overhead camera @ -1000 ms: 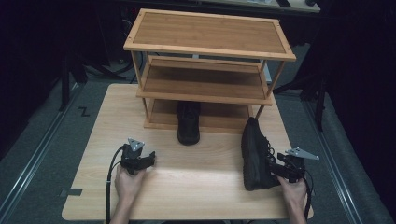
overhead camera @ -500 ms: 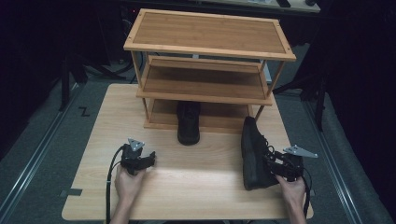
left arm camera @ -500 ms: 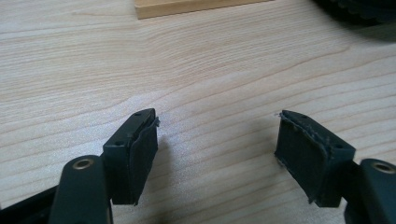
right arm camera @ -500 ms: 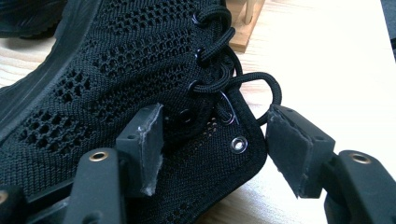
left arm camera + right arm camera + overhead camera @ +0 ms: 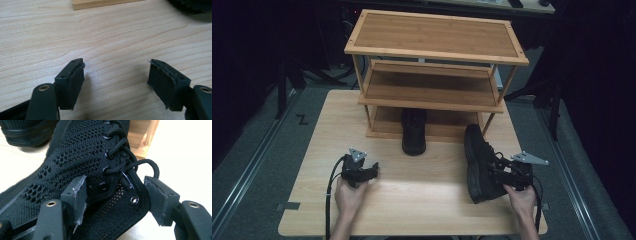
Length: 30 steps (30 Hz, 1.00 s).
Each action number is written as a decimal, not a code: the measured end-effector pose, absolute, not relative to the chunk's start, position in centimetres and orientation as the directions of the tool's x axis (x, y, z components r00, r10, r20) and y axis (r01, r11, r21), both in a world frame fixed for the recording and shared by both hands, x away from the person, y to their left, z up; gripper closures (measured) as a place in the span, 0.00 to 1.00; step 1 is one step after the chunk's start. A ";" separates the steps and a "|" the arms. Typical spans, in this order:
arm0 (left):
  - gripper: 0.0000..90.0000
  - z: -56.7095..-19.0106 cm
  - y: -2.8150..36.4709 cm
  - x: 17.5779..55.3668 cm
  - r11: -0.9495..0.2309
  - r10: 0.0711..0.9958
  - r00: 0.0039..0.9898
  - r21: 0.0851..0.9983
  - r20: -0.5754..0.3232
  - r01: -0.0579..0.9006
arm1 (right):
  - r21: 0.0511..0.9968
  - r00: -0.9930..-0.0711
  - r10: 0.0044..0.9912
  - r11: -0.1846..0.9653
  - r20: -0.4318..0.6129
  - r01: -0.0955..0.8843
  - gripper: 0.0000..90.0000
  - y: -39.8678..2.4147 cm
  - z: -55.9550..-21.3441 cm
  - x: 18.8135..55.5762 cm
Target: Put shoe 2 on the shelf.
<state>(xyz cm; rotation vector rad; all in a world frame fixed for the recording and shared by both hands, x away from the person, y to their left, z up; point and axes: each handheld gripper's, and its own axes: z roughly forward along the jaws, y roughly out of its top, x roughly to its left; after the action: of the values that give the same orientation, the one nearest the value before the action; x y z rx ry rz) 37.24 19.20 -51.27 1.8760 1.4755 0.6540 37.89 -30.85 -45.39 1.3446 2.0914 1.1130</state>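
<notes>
High view first: compared with a second ago, almost nothing has shifted. My right gripper (image 5: 498, 172) has only nudged a little against the black shoe (image 5: 477, 160), and the shoe lies where it lay, on its side near the right edge of the table (image 5: 422, 200), sole turned toward the middle, laces toward my right hand, toe end close to the rack's front right post. My left gripper (image 5: 369, 171) has not moved; it rests low over the bare tabletop, well apart from both shoes.

Right gripper view shows the jaws standing wide on either side of the shoe's collar (image 5: 125, 202), just below the top eyelets. One pad (image 5: 75, 195) lies against the mesh, the other sits right at the collar's edge by the lace loop (image 5: 150, 167). I cannot tell whether they are already pressing or merely straddling it.

Left gripper view shows its jaws released, with nothing but wood grain between them.

The second shoe (image 5: 413, 132) already sits on the bottom shelf of the rack (image 5: 432, 50), toe poking out at the front. I judge that the small adjustment was me lining up the grasp: the pair is half stowed, and this shoe has yet to be lifted and set beside its mate.
</notes>
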 end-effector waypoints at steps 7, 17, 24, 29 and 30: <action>0.32 -51.3 19.2 37.2 -0.151 0.971 0.241 0.750 -0.012 0.644 | 0.809 -0.470 0.879 0.221 0.077 0.545 0.40 -30.2 -44.9 38.0; 0.32 -51.3 19.1 37.2 -0.152 0.971 0.240 0.750 -0.010 0.644 | 0.794 -0.485 0.871 0.240 0.078 0.558 0.41 -29.4 -44.5 38.5; 0.32 -51.3 19.2 37.2 -0.152 0.971 0.241 0.750 -0.011 0.644 | 0.796 -0.504 0.858 0.237 0.097 0.557 0.41 -28.6 -44.5 39.0; 0.32 -51.3 19.1 37.2 -0.152 0.970 0.241 0.750 -0.011 0.644 | 0.789 -0.520 0.846 0.239 0.117 0.566 0.40 -27.3 -44.5 39.3; 0.32 -51.3 19.1 37.2 -0.152 0.970 0.241 0.750 -0.011 0.644 | 0.786 -0.526 0.843 0.244 0.118 0.567 0.40 -27.0 -44.6 39.5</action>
<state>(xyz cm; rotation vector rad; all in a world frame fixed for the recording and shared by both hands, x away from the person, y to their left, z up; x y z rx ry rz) 37.23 19.15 -51.27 1.8774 1.4753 0.6530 39.48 -27.00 -44.55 1.3012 2.1931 1.1687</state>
